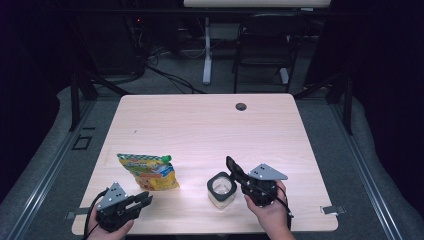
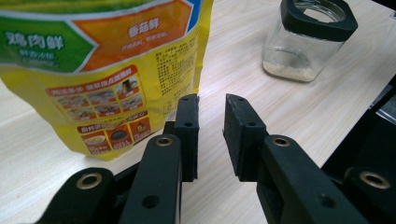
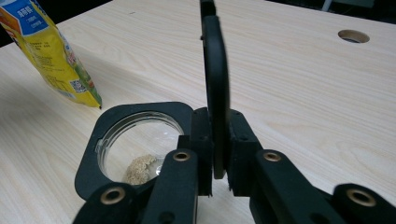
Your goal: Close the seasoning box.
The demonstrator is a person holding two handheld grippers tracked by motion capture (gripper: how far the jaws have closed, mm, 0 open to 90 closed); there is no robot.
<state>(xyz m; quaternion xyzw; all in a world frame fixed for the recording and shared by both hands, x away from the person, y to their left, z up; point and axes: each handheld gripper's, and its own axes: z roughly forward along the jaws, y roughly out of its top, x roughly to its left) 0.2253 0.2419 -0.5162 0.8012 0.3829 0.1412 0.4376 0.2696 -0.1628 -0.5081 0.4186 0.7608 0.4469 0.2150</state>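
Now your left gripper (image 1: 142, 201) has its jaws parted and empty; the pouch (image 1: 150, 171) lies flat just ahead, long axis running away. To its right the jar (image 1: 222, 189) stands open, your right gripper (image 3: 215, 170) clamping its lid (image 3: 215, 88) upright.

The yellow seasoning pouch (image 2: 100, 70) at the upper left of the left gripper view carries "鸡肉鲜" in white on a green panel and "香菇鲜" on orange, its smaller print too fine to read.
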